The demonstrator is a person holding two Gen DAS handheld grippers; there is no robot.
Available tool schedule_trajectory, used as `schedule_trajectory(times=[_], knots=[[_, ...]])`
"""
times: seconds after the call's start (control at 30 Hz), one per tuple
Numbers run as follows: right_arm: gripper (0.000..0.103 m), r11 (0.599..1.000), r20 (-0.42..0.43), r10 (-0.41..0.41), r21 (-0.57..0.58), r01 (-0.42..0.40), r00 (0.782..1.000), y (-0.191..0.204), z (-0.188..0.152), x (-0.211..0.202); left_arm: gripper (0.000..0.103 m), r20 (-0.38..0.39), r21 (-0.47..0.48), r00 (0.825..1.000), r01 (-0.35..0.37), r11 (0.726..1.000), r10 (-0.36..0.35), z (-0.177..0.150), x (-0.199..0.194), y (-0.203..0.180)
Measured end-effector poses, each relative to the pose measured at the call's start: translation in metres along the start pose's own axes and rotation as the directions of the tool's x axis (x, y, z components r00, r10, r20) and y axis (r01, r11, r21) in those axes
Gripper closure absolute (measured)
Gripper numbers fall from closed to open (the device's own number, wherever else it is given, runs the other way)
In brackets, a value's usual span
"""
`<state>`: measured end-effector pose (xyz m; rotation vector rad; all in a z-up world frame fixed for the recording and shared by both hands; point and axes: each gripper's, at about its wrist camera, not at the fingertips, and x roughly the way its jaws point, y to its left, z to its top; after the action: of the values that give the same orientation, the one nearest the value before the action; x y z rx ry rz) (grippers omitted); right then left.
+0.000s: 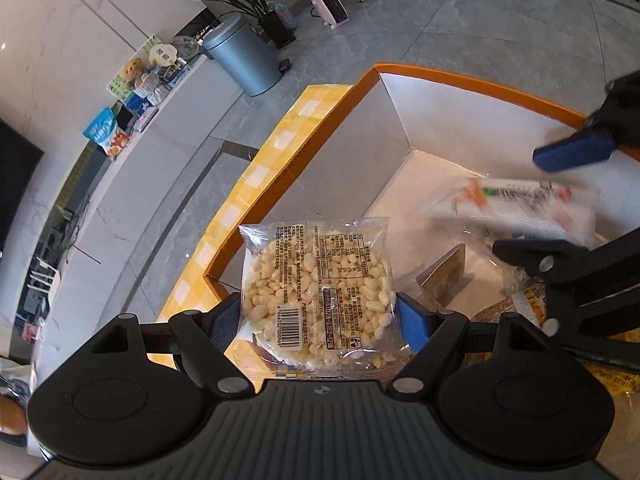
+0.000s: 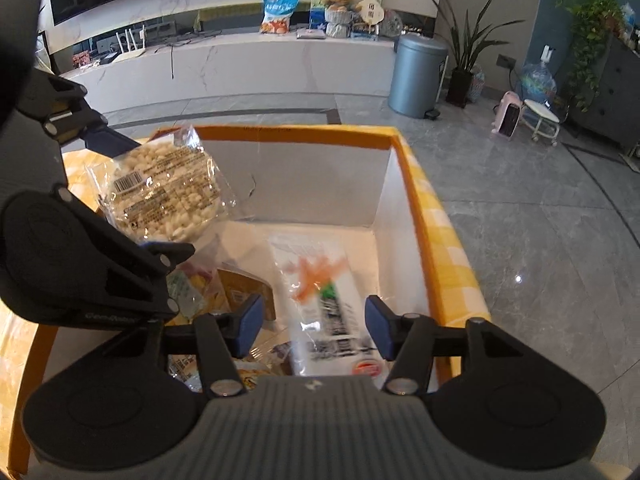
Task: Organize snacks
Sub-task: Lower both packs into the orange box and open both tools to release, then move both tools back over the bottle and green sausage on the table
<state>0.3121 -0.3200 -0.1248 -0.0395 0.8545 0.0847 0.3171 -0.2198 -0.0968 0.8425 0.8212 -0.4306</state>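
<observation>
My left gripper point(image 1: 320, 320) is shut on a round puffed-rice cake in a clear wrapper point(image 1: 316, 292), holding it by its edges above the near left corner of the box. The box point(image 1: 460, 80) has an orange rim, yellow checked outer sides and white inner walls. My right gripper point(image 2: 314, 326) stands open over the box's right half. A long white snack packet point(image 2: 328, 304) with orange and green print lies blurred between and below its pads, which do not touch it. In the right wrist view the rice cake point(image 2: 168, 192) hangs at the upper left in the left gripper point(image 2: 160, 196).
Several yellow and brown snack packets point(image 2: 208, 292) lie on the box floor at its near left. Beyond the box is grey tiled floor with a blue-grey pedal bin point(image 2: 418, 76), potted plants point(image 2: 464, 60), a pink heater point(image 2: 508, 114) and a long white cabinet point(image 2: 240, 68) bearing toys and bags.
</observation>
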Motion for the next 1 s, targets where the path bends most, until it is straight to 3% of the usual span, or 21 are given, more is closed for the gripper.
schedule_trajectory(times=[0.13,0.47,0.83,1.0], knots=[[0.039,1.000,0.044,-0.011,0.028,0.009,0.999,-0.002,-0.003,-0.011,0.011,0.007,0.030,0.998,-0.060,0.998,0.059,0.003,0.005,-0.007],[0.036,0.996,0.063,-0.037,0.079,0.032,0.997,-0.006,-0.011,-0.019,0.006,0.009,0.043,0.996,-0.087,0.995,0.086,0.001,0.008,-0.011],[0.033,0.997,0.086,-0.031,0.075,0.024,0.996,-0.003,-0.006,-0.031,0.000,0.043,0.125,0.992,-0.127,0.984,0.122,-0.001,-0.017,-0.020],[0.032,0.997,0.112,-0.023,0.079,0.014,0.993,0.000,-0.007,-0.047,0.000,0.072,0.076,0.990,-0.125,0.989,0.119,-0.011,-0.043,-0.011]])
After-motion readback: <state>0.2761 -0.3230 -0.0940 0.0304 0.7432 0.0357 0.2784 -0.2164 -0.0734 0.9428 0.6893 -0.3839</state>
